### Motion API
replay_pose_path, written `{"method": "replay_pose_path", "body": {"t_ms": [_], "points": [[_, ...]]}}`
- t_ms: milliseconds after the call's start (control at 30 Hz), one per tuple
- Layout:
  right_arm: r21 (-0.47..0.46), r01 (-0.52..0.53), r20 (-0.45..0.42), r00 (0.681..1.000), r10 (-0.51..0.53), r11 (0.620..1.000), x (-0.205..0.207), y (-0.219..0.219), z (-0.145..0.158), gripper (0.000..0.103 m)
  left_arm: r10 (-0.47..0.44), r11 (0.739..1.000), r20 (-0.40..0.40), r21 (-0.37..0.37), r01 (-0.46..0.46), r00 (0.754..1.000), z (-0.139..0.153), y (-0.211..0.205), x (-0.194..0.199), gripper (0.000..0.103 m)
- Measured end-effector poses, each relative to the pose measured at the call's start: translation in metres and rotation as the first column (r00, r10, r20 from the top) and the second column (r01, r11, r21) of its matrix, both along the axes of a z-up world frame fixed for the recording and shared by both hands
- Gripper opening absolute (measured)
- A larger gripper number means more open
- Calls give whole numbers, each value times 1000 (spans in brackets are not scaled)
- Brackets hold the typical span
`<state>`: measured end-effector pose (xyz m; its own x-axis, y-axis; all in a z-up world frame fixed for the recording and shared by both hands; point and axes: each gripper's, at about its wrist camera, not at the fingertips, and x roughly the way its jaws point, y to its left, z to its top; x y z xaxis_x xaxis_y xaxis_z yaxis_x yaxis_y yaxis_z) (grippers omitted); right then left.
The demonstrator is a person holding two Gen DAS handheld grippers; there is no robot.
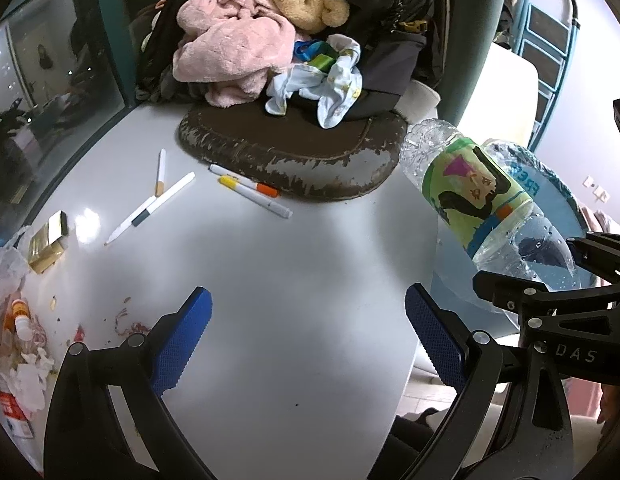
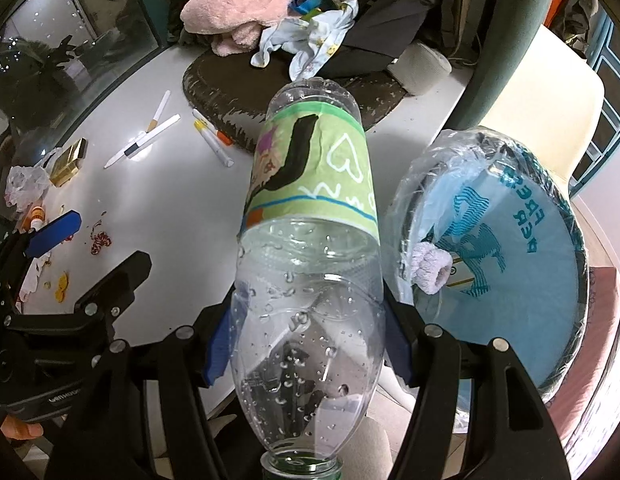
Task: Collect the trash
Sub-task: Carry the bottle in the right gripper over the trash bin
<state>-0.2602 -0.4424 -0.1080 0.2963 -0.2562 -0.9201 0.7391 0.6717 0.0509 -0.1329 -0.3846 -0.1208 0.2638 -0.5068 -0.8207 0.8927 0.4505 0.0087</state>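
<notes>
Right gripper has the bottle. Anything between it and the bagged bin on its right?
Nothing visible. The right gripper is shut on the clear plastic bottle with a green label, held in the air, base pointing away. The plastic-lined blue bin gapes just to its right, with only open space between them.

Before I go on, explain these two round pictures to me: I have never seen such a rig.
There is no robot here. A person holds two hand-held grippers, each with a wide-angle camera looking forward along its two fingers, so the views curve.

The left camera's picture shows the left gripper open and empty above a white table. The right camera's picture shows the right gripper shut on a clear plastic bottle with a green label, its neck toward the camera.

On the table lie markers, a pile of clothes on a worn brown mat, and scraps of trash at the left edge. Right of the bottle stands a bag-lined bin, which already holds something pale.
</notes>
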Motion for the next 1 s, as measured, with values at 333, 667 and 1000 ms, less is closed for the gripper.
{"method": "replay_pose_path", "body": {"t_ms": [333,667,1000], "points": [[-1,-19,-4,1000,19,1000,11,1,-1,60,18,1000,-2,1,-18,1000,-1,3,9,94],[0,-22,-4,1000,22,1000,13,1,-2,60,29,1000,-5,3,-29,1000,-2,3,11,94],[-9,-13,3,1000,13,1000,12,-2,0,60,22,1000,-1,-7,-22,1000,0,-3,10,94]]}}
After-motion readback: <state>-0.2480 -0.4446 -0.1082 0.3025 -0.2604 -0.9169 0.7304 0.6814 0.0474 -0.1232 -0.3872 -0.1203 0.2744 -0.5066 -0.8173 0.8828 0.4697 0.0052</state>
